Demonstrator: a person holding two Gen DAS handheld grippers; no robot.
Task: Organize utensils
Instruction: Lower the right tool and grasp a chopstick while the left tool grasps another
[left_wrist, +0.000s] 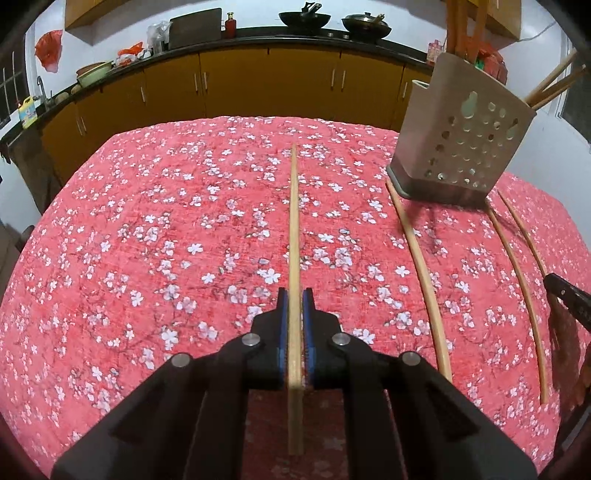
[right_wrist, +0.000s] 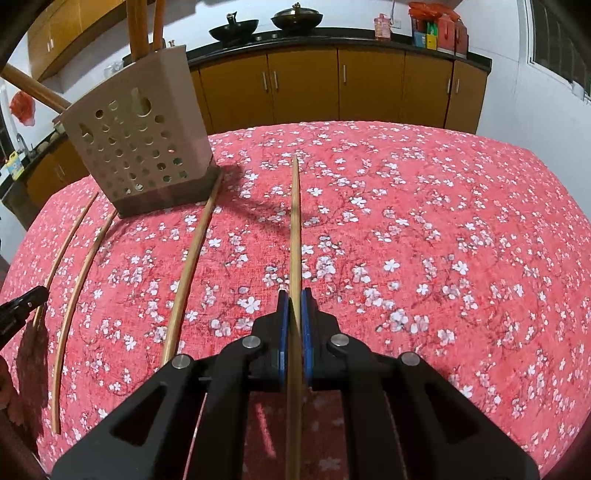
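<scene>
Both grippers clamp a chopstick each: the left gripper (left_wrist: 294, 295) pinches one chopstick (left_wrist: 294, 221), the right gripper (right_wrist: 294, 295) another chopstick (right_wrist: 295, 221), both above the floral tablecloth (left_wrist: 147, 240). Three loose chopsticks (left_wrist: 421, 266) lie beside the perforated utensil holder (left_wrist: 461, 140), which already contains utensils.

Both rigs look like the same build. The left gripper (left_wrist: 294, 295) is chunky matte black plastic, two angular arms with triangular cutouts further back from the jaws. Each finger has a blue pad (left_wrist: 282, 332) lining its inner face, ribbed along the edge. Four round silver pivot pins (left_wrist: 250, 339) sit just behind the jaws, two per side. The right gripper (right_wrist: 294, 295) is identical: black body, blue pads (right_wrist: 282, 332), silver pins (right_wrist: 252, 342).
</scene>
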